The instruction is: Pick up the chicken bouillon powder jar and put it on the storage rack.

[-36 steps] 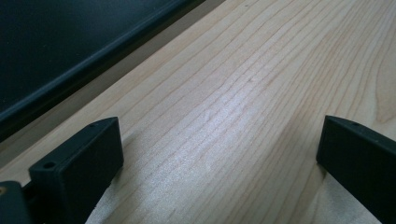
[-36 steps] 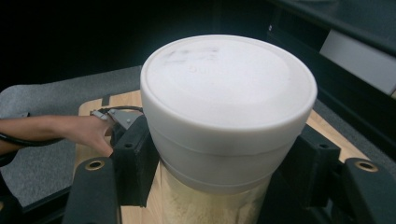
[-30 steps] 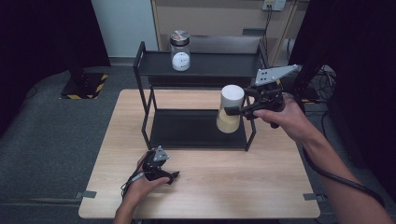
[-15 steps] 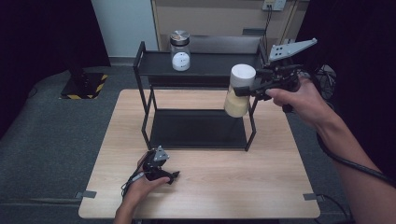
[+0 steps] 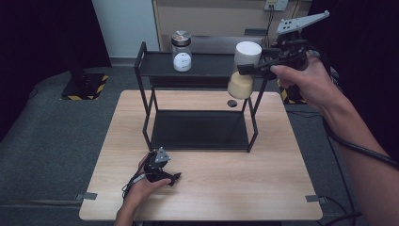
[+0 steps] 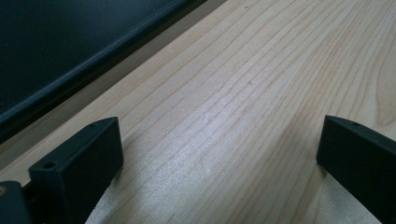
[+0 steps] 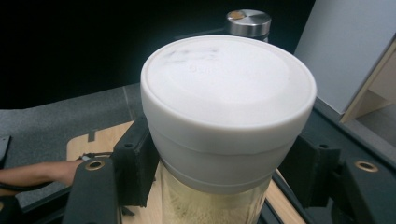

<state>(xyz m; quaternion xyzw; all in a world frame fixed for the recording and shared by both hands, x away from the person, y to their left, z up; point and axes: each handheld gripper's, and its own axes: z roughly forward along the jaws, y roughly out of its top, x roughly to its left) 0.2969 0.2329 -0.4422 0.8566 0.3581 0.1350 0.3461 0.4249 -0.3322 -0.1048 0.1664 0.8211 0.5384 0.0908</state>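
While you hold the jar (image 5: 243, 69) up at the rack's (image 5: 197, 70) right front corner, the right claw (image 5: 244, 69) is clamped on it just under the white lid (image 7: 228, 88), jaws on either side of the neck. That grip makes sense: the lid's lip sits above the jaws, so the jar can't slide down through them, and its pale powdery fill hangs below.

Jar is in the air, touching nothing but the claw. It's roughly level with the top shelf (image 5: 207, 65), slightly tilted, and outside the rack by the right front post (image 5: 256, 101). My read: it's headed for that shelf, where the other jar (image 5: 181, 51), metal lid, already stands toward the left. Room to its right looks enough.

Risks as I judge them:
- the post is just beside the jar's base, so clear it before you move in
- the tilt means one edge of the base would land first, so level it before you let go

Left claw (image 5: 165, 178) rests on the bench (image 5: 282, 188) near the front edge, jaws wide apart, nothing between them, only bare wood and the lower shelf's (image 6: 70, 51) edge ahead. It's parked out of the way, well apart from the rack's working side.
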